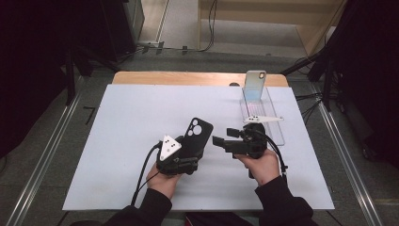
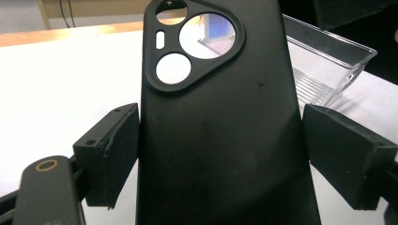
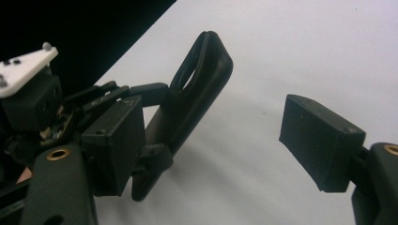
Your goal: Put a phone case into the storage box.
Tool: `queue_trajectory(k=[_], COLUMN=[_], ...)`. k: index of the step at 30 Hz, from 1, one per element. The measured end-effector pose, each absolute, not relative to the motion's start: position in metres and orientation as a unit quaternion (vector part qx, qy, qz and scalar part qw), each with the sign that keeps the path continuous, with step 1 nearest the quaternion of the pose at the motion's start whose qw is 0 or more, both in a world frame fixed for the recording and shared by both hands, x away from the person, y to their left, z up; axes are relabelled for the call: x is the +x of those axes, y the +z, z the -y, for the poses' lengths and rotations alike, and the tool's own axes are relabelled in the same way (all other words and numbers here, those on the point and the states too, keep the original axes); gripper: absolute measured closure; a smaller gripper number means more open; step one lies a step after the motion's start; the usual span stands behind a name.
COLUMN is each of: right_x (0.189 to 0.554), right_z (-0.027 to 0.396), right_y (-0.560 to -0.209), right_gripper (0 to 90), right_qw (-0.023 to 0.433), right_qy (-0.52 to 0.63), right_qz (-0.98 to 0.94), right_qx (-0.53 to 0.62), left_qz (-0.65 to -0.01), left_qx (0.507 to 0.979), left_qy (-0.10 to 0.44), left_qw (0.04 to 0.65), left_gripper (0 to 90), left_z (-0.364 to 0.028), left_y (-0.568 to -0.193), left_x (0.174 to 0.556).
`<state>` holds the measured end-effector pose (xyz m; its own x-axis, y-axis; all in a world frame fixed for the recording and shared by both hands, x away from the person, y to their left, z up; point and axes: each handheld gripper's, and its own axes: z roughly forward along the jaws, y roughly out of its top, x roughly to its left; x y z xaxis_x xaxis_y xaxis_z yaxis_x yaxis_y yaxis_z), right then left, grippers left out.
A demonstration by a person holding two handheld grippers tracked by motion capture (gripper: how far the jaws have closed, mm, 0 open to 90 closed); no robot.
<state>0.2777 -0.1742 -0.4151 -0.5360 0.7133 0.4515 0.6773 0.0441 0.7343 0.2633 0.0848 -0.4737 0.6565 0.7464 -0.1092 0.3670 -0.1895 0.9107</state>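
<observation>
Black rubbery phone case [image 2: 220,140] sits clamped between my left fingers [image 2: 117,154], whose pads press its two long edges; it stands up out of my left gripper [image 1: 181,157] at lower centre of the high view, its camera cut-outs at the top. In the right gripper view the same case [image 3: 197,93] shows edge-on at centre left, thin and curved at the rim. My right gripper [image 1: 225,141], just right of the case in the high view, points its fingers [image 3: 321,140] toward it; they stand wide apart with nothing between them and touch nothing. Both grippers hang over a white, smooth surface [image 1: 122,132] laid on a wooden tabletop [image 1: 188,77]. Farther back, at upper right of the high view, a clear ribbed plastic tray [image 1: 277,127] lies lengthwise, and a phone [image 1: 254,84] leans upright at its far end. Beyond are grey floor and dark stands.
</observation>
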Motion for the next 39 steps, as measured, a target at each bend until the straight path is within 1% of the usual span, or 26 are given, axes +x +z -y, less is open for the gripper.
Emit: queue_trajectory(k=[3, 12, 18, 22, 23, 24, 27, 30, 39], right_x=[0.282, 0.293, 0.301, 0.306, 0.307, 0.308, 0.309, 0.308, 0.309], right_z=[0.172, 0.163, 0.159, 0.157, 0.157, 0.157, 0.161, 0.164, 0.171], right_y=[-0.415, -0.419, -0.424, -0.428, -0.429, -0.429, -0.429, -0.426, -0.426], right_gripper=[21.2, 22.0, 26.2, 37.3, 41.6, 47.9, 62.4, 72.5, 76.8], right_qw=[0.011, -0.002, -0.013, -0.035, -0.043, -0.055, -0.062, -0.063, -0.095], right_qy=[0.5, 0.5, 0.498, 0.5, 0.504, 0.508, 0.524, 0.533, 0.546], right_qz=[-0.717, -0.712, -0.708, -0.7, -0.694, -0.689, -0.675, -0.667, -0.652], right_qx=[0.485, 0.493, 0.5, 0.51, 0.512, 0.514, 0.517, 0.517, 0.518], left_qz=[-0.369, -0.373, -0.373, -0.374, -0.374, -0.374, -0.375, -0.371, -0.359], left_qx=[0.747, 0.743, 0.747, 0.743, 0.744, 0.743, 0.741, 0.74, 0.743], left_qy=[0.19, 0.176, 0.167, 0.164, 0.165, 0.161, 0.16, 0.158, 0.17], left_qw=[0.52, 0.528, 0.525, 0.529, 0.53, 0.531, 0.534, 0.538, 0.538], left_gripper=[14.0, 14.0, 14.0, 13.9, 13.9, 13.9, 13.9, 13.9, 13.2], left_z=[-0.082, -0.078, -0.075, -0.074, -0.074, -0.074, -0.074, -0.075, -0.072], left_y=[-0.475, -0.475, -0.476, -0.474, -0.474, -0.473, -0.473, -0.473, -0.473], left_x=[0.261, 0.256, 0.255, 0.253, 0.253, 0.253, 0.253, 0.253, 0.252])
